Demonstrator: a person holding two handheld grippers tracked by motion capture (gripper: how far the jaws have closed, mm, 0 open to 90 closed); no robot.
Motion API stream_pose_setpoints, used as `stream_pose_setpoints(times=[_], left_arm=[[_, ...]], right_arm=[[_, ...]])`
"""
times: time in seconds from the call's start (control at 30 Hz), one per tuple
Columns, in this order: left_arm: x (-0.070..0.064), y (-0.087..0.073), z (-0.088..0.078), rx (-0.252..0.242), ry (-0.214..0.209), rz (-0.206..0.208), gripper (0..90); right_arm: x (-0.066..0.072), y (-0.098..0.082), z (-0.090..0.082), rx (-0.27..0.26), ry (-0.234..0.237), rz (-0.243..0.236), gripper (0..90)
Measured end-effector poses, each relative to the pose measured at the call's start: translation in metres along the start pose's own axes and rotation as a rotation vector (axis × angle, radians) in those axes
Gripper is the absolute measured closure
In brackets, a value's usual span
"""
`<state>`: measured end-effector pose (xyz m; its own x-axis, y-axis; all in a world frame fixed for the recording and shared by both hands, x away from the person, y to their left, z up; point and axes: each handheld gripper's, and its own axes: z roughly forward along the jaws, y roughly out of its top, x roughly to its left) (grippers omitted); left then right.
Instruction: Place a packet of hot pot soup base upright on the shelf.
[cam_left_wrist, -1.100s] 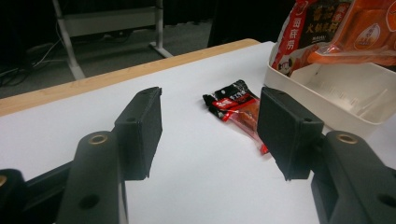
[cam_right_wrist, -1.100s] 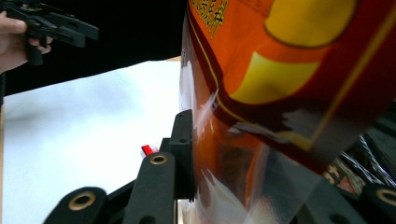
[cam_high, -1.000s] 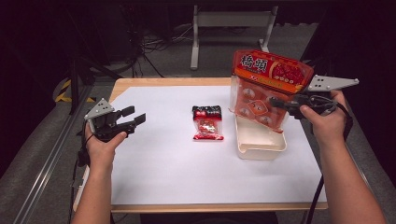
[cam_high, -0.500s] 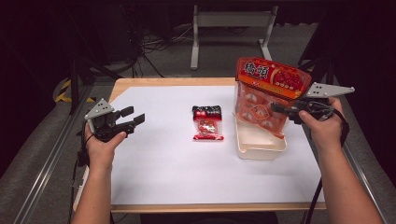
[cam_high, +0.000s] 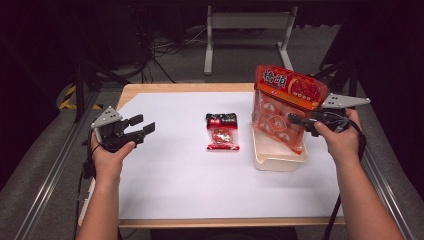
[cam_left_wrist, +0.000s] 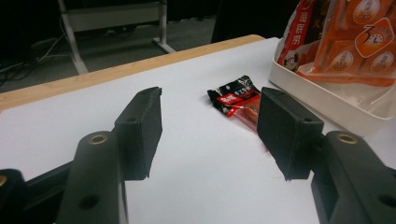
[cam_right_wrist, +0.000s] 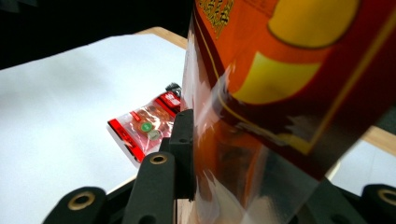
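Pinching a big orange snack bag (cam_high: 282, 107) by its right side, the right gripper (cam_high: 300, 120) holds it upright with the bottom inside a cream tray (cam_high: 277, 160). That tray sits near the table's right edge, one long wall just beside the white sheet's (cam_high: 170, 170) border. Left of it lies a small red-and-black packet (cam_high: 222, 131), apart from the tray, with bare sheet all round.

Well away at the left, the left gripper (cam_high: 142, 127) hovers with its jaws spread and nothing between them, wide white space between it and the packet.

A pale wood rim (cam_high: 185, 87) frames the sheet. Beyond it are a dark floor, cables and a grey stand (cam_high: 247, 22). The bag is glossy crinkled film, and the tray is smooth, rectangular plastic.
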<state>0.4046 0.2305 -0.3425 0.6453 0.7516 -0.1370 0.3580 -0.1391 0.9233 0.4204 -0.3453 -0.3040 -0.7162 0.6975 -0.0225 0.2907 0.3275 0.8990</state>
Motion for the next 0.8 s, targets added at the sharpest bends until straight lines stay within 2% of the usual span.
stream_pose_setpoints(times=[0.07,0.2,0.63,0.7,0.8], left_arm=[[0.0,0.0,0.0,0.0,0.0,0.001,41.2],[0.0,0.0,0.0,0.001,-0.002,0.001,41.2],[-0.001,-0.001,0.005,0.012,-0.004,-0.001,40.9],[-0.001,-0.001,0.005,0.012,-0.005,-0.001,40.7],[-0.001,-0.002,0.005,0.016,-0.005,-0.003,40.5]], right_arm=[[-0.001,-0.003,0.003,0.015,-0.004,0.002,70.0],[-0.002,-0.007,0.004,0.005,0.005,0.014,70.0],[-0.004,-0.024,0.009,0.019,0.014,0.047,69.9],[-0.004,-0.026,0.011,0.026,0.007,0.039,69.7],[0.001,-0.03,0.018,0.071,-0.018,0.007,69.5]])
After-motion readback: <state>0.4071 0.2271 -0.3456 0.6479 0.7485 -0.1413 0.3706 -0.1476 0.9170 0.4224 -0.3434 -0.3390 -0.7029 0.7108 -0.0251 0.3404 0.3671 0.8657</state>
